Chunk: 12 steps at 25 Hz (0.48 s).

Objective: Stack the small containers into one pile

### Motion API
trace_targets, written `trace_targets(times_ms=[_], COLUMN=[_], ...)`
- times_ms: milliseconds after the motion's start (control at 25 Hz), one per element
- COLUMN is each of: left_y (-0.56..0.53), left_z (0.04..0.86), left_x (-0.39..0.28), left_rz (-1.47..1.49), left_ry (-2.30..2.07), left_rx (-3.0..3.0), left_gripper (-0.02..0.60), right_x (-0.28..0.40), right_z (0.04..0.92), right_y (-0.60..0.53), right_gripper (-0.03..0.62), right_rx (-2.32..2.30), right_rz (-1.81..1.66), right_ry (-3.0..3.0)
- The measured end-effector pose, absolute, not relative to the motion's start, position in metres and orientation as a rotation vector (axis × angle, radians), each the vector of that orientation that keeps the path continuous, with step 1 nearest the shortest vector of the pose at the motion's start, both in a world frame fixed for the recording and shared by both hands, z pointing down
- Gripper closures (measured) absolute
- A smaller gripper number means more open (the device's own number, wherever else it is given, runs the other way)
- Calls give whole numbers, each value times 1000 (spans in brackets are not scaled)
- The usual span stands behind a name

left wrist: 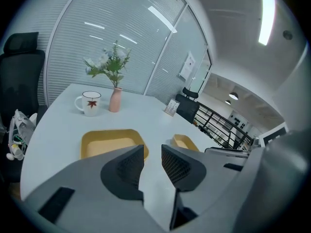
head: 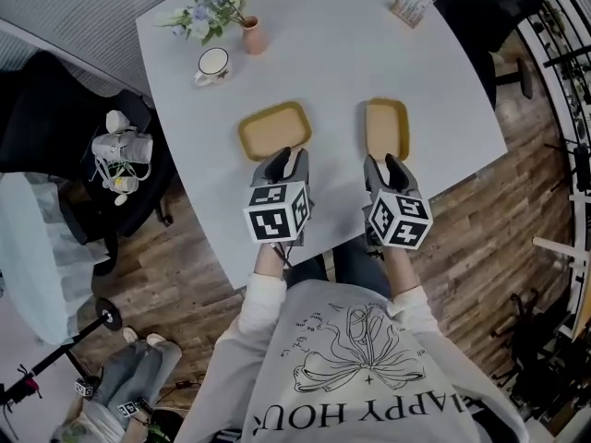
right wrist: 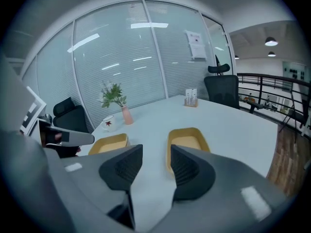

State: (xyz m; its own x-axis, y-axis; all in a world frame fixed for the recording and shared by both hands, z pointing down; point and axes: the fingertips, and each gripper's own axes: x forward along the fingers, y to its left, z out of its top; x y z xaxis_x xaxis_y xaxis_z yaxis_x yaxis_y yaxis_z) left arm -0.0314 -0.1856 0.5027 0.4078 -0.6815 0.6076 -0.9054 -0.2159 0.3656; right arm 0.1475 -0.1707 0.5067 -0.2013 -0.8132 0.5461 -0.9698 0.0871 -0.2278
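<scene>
Found two shallow yellow rectangular containers with rounded corners lying flat, empty and unstacked on the pale round-edged table (head: 323,63), side by side with a bare gap between. Located the left container (head: 274,129), long side across, at 12 o'clock of the left gripper (head: 288,158), tips just short of its near rim. Located the right container (head: 386,127), long side running away, at 12 o'clock of the right gripper (head: 385,164), again just ahead of the tips. Checked the left gripper view: dark ribbed pads (left wrist: 127,168) spread apart, only bare tabletop between, left container at 11 o'clock of the gap and right container at 1 o'clock. Checked the right gripper view: ribbed pads (right wrist: 187,166) likewise spread, nothing pinched, right container at 12 to 1 o'clock beyond the gap, left container at 10 o'clock. Noted both grippers level with each other near the table's near edge, marker cubes turned up toward the head camera, held by a person (head: 351,377) in a pale long-sleeved top. Recorded toward the far side of the table: a white mug with a red leaf print (head: 212,64) at 11 o'clock of the left container, a slim pink vase (head: 252,37) of pale flowers just beside the mug at its 1 o'clock, and a small card stand (head: 409,9) at 12 to 1 o'clock of the right container, well apart from it. Recorded a black office chair (head: 46,118) carrying white items at 9 o'clock, off the table.
</scene>
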Motion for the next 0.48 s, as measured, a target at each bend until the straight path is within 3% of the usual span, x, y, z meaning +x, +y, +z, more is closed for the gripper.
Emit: trace_targets(times_ms=[480], left_y=[-211], left_z=[508], left_x=[63], left_rz=[494], left_ry=[-1280], left_rx=[2007], left_gripper=[465], right_x=[244], right_z=[535], right_y=[-187], right_gripper=[414], right_rx=[1825], right_rz=[884], right_ry=[-1969])
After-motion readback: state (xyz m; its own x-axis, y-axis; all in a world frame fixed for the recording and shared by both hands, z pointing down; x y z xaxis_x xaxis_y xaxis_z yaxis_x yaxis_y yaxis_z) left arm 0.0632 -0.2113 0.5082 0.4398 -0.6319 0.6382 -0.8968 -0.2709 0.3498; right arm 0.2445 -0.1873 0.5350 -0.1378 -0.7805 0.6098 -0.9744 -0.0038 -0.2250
